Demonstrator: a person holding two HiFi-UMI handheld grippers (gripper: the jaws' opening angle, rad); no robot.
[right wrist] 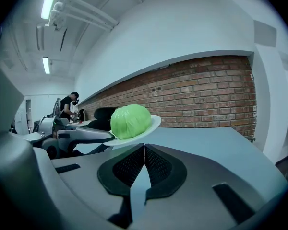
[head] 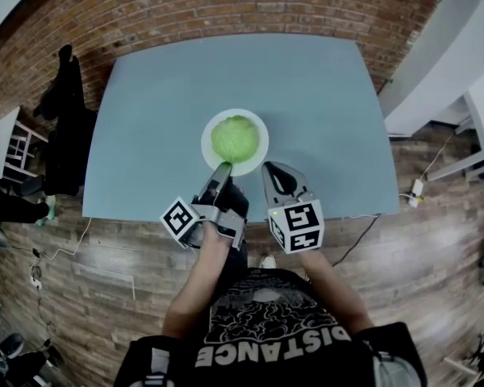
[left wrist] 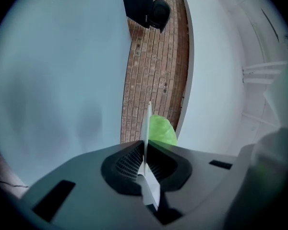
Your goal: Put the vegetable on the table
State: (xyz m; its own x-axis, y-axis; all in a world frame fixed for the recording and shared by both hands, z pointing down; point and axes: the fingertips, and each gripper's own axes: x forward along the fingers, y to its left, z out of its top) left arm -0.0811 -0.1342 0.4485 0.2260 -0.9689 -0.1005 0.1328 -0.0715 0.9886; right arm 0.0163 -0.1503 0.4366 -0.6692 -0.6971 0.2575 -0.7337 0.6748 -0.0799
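Table [head: 161,119], blue-grey, set against a brick wall [right wrist: 206,95]. White plate [head: 209,139] over the table's near half, about midway between its left and right edges. Green cabbage [head: 235,138] sits in the middle of the plate.

Left gripper [head: 223,168]: clenched on the plate's near rim. In the left gripper view the plate [left wrist: 149,128] runs edge-on straight between the jaws, with the cabbage [left wrist: 162,130] bulging just to the right of it.

Right gripper [head: 273,168]: jaws pressed together, nothing between them. It hangs just right of the left gripper, off the plate's near-right rim, not touching it. It points over the table toward the wall.

From the right gripper view the plate [right wrist: 153,124] looks tilted, its far rim higher, with the left gripper [right wrist: 81,137] at its low side. Cannot tell whether the plate touches the table. The cabbage [right wrist: 130,121] stays seated on it.

Person [right wrist: 67,107] stands far off in the background, beyond the table's left end.
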